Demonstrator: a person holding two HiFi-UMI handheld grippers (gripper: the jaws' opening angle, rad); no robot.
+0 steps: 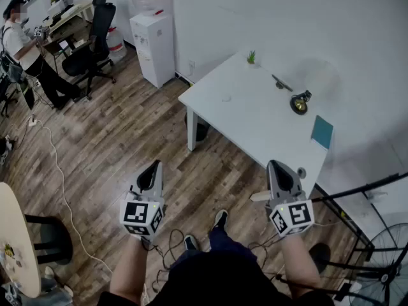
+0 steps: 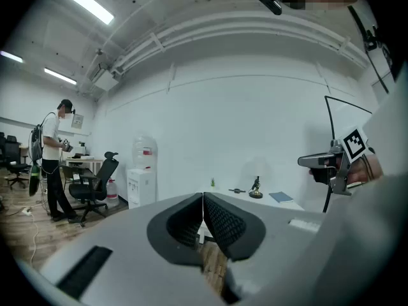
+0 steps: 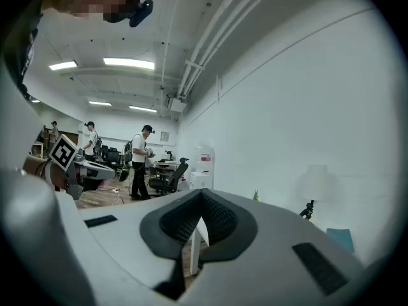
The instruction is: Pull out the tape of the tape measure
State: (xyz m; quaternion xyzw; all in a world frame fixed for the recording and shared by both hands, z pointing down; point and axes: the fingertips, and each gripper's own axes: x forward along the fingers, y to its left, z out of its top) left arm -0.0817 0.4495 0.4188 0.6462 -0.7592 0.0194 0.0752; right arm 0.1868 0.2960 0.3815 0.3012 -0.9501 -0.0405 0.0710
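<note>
Both grippers hang low in the head view, over the wood floor. The left gripper point(image 1: 152, 167) sits lower left, its jaws pressed together with nothing between them, as its own view point(image 2: 203, 199) confirms. The right gripper point(image 1: 280, 168) is lower right, just at the near edge of the white table point(image 1: 255, 123), jaws likewise pressed together and empty point(image 3: 201, 196).

The tape measure point(image 1: 299, 103), round, dark and yellow, rests on the table right of centre, well apart from both grippers. A teal notebook point(image 1: 322, 131) lies near it, and a small plant point(image 1: 251, 57) stands at the far corner. Upper left, a person point(image 1: 25, 46) stands by an office chair point(image 1: 92, 40).
</note>
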